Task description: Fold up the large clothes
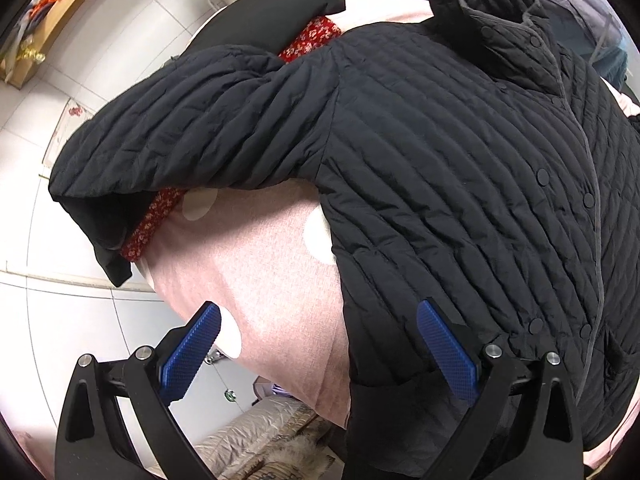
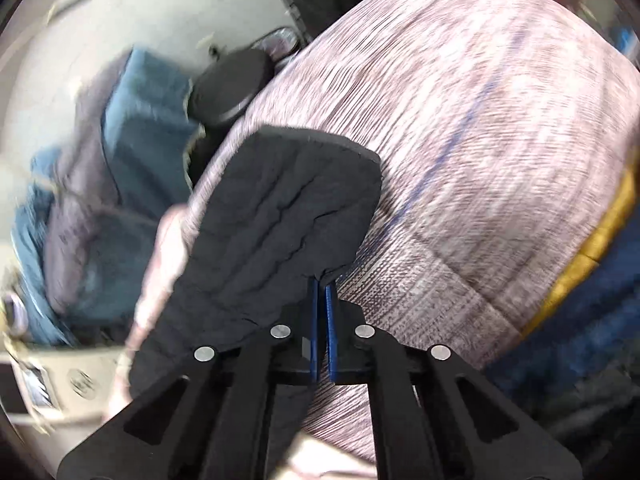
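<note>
**Left wrist view: quilted jacket spread out, right gripper clamped on a sleeve**

Left wrist view shows the left gripper [image 1: 320,350] with its two blue-padded fingers [image 1: 448,350] wide apart and nothing between them. Ahead of the fingers and reaching past the right one lies the black quilted jacket [image 1: 440,152], front up, its snap placket running down close to the right finger and its collar [image 1: 480,4] standing at the far end. The jacket's hem lies beside and under the right finger; whether the pad touches the cloth cannot be told. One sleeve [image 1: 180,132] stretches away to the far left of the fingers, its cuff drooping over the edge of the pink bedcover [image 1: 256,264], which fills the gap between the two fingers. A strip of red floral cloth [image 1: 148,224] shows beneath the sleeve, beyond the left finger. White floor tiles [image 1: 60,312] lie off to the left of that finger.

Right wrist view is blurred. The right gripper [image 2: 322,284] has its blue pads pressed together on the edge of a black quilted sleeve end [image 2: 280,216], which stands out ahead and to the left of the fingers. Behind it and to the right of the fingers is a pale striped fabric surface [image 2: 480,120]. Blue and grey cloth [image 2: 132,152] lies further left, too smeared to identify.
</note>
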{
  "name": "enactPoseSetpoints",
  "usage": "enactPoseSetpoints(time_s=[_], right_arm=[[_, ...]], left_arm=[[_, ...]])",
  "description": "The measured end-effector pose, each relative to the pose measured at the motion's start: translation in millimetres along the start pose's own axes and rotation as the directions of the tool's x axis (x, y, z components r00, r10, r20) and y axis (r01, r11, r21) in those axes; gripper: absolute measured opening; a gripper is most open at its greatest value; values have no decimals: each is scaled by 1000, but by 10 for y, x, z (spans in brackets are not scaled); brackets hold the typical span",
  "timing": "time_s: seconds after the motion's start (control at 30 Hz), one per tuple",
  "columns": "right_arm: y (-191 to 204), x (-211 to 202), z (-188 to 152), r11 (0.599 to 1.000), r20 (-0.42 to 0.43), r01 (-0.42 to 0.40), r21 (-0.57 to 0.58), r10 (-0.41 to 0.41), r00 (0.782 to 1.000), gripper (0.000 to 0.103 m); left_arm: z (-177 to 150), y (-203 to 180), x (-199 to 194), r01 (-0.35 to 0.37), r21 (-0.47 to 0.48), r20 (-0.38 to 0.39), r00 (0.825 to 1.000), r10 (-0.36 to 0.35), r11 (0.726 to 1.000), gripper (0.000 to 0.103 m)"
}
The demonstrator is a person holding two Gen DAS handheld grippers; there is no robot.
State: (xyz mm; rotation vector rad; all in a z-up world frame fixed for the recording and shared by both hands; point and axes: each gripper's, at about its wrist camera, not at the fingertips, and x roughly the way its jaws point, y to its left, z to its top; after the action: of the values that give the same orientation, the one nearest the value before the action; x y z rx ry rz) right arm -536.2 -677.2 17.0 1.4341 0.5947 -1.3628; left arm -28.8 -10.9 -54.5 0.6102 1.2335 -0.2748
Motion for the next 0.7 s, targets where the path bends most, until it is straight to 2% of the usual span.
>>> enactPoseSetpoints(time_s=[0.1, 0.23, 0.33, 0.4, 0.5, 0.6, 0.7], right_arm=[[-49, -245, 72, 999, 17, -28, 33, 27, 999, 3], [-126, -323, 4, 999, 13, 35, 10, -35, 999, 3], [112, -525, -168, 991, 76, 87, -104, -79, 994, 3], [440, -728, -347, 963, 151, 108, -249, -72, 986, 3], [1017, -1045, -688, 884, 224, 91, -459, 16, 974, 3], [1528, -1281, -1130, 808, 196, 22, -588, 117, 974, 3], [2078, -1428, -1698, 722, 100, -81, -687, 204, 974, 3]], left_arm=[[19, 14, -8, 13, -3, 21, 1000, -13, 1000, 97], [53, 12, 27, 42, -1, 34, 999, -42, 999, 97], [70, 36, 39, 58, -10, 44, 997, -58, 998, 97], [89, 65, 62, 68, -17, 48, 997, -67, 998, 97], [117, 112, 85, 69, -32, 58, 996, -67, 997, 97], [132, 181, 102, 76, -57, 66, 995, -72, 995, 97], [114, 282, 142, 79, -92, 71, 995, -73, 993, 97]])
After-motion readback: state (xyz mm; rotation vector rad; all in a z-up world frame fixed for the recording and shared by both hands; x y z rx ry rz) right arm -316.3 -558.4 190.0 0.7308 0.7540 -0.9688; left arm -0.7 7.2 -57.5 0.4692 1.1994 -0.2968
